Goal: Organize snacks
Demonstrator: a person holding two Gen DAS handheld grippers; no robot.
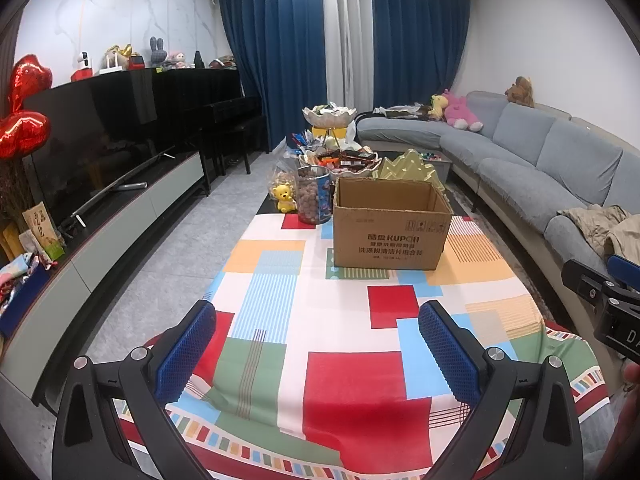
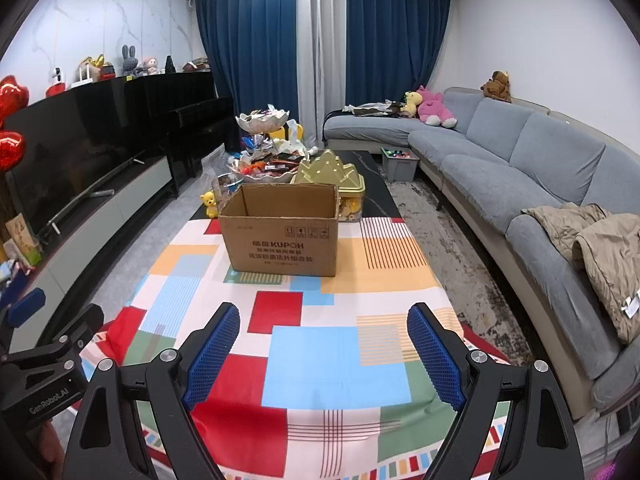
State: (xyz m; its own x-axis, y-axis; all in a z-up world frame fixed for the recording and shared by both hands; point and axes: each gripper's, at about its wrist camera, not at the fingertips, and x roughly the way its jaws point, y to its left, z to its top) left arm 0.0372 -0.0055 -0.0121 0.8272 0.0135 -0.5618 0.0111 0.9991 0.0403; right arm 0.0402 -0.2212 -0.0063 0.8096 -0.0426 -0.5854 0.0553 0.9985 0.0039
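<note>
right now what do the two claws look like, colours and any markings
Both look alike: black angular frames with silver round bolts, each finger faced with a blue textured pad. The left claw appears from the side in the right wrist view, its black body printed "GenRobot.AI" in white. The right claw shows partial white letters in the left wrist view. No cables visible.

**Coffee table: cloth end and bare dark end**

Long low table [image 1: 280, 364], near part covered by a patchwork cloth [image 2: 304, 360] of red, blue, green and orange blocks. Open cardboard box [image 1: 390, 236] stands upright on the cloth, toward its far edge. Beyond it, on the dark bare top: yellow bear figure [image 1: 283, 197], clear jar of round brown snacks [image 1: 313, 196], gold ridged tin [image 2: 332, 172], two-tier snack dish [image 1: 338, 148] heaped with packets.
</note>
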